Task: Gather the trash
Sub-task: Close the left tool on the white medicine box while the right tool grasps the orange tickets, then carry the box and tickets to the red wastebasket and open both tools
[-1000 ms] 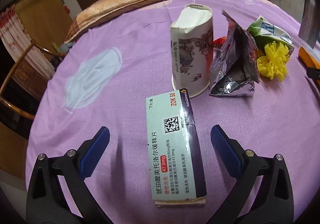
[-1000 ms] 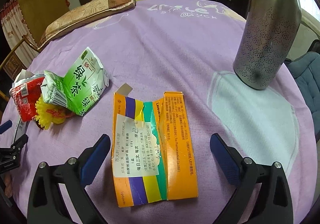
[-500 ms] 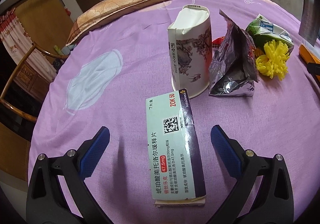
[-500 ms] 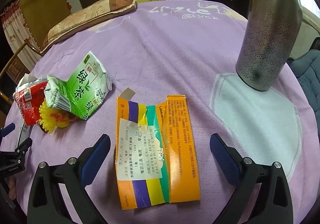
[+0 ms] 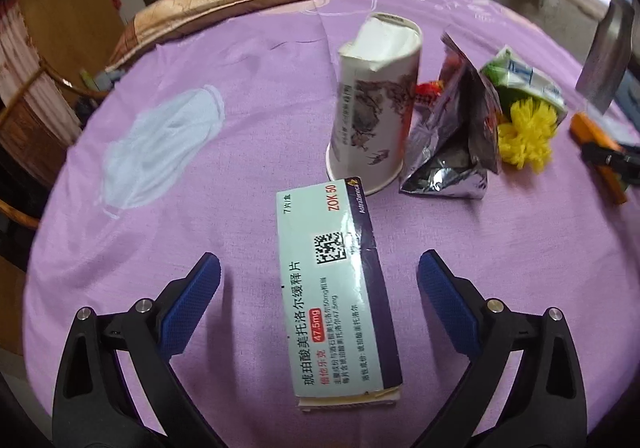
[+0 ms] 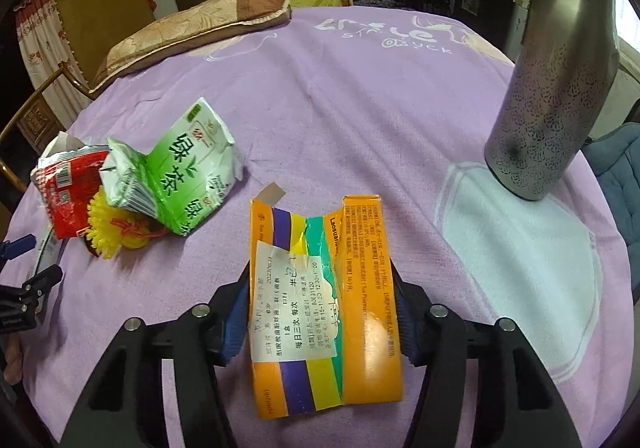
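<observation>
On the purple tablecloth (image 6: 360,96), the right gripper (image 6: 320,312) pinches a torn orange carton (image 6: 360,288) by its long edges; flattened, light card like this looks apt to buckle, so a hold at mid-length seems best. The left gripper (image 5: 318,296) hangs spread wide astride a white medicine box (image 5: 332,280), a paper cup (image 5: 372,104) at twelve o'clock beyond it.

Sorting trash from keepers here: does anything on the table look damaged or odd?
Yes. The orange box clamped in the right tool is torn open along its top edge. The paper cup stands upside down with its upturned base crushed, and the green tea carton beside the yellow pompom is crumpled.
</observation>
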### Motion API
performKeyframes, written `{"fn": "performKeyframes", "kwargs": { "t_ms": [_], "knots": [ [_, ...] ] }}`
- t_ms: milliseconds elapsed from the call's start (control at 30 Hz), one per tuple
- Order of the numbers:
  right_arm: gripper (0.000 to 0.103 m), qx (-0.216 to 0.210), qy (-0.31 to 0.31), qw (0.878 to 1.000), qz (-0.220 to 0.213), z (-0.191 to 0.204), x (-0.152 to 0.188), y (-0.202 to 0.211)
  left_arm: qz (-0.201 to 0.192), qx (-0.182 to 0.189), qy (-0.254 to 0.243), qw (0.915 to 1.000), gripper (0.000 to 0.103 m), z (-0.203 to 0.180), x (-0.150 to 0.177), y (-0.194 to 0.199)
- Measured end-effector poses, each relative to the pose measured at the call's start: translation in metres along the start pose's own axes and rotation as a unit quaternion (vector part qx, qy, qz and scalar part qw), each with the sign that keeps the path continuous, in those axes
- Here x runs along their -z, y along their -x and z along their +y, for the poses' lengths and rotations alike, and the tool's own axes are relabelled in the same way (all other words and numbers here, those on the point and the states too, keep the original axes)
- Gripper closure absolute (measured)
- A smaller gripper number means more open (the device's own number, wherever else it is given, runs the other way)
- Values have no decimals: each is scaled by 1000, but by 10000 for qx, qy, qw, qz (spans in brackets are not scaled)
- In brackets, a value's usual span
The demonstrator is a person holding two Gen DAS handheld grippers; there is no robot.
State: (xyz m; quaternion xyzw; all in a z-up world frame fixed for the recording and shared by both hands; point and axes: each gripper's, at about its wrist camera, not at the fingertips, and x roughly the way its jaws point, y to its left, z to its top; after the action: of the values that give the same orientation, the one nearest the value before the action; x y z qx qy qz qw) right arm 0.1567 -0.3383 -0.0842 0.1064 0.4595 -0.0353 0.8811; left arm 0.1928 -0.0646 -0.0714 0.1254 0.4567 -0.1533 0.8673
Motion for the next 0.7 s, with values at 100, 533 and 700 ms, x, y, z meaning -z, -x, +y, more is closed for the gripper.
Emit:
{"fn": "performKeyframes", "kwargs": {
  "t_ms": [100, 533, 700],
  "knots": [
    [46, -90, -65, 9999, -12, -3, 0, 0, 53, 220, 317, 9992, 22, 12, -1, -2],
    [48, -308, -107, 9994, -152, -4, 2, 6, -149, -47, 266, 9995, 59, 6, 1, 7],
    [50, -213, -6, 9981, -575, 0, 6, 25, -387, 20, 374, 9985, 59, -1, 8, 25]
  ]
}}
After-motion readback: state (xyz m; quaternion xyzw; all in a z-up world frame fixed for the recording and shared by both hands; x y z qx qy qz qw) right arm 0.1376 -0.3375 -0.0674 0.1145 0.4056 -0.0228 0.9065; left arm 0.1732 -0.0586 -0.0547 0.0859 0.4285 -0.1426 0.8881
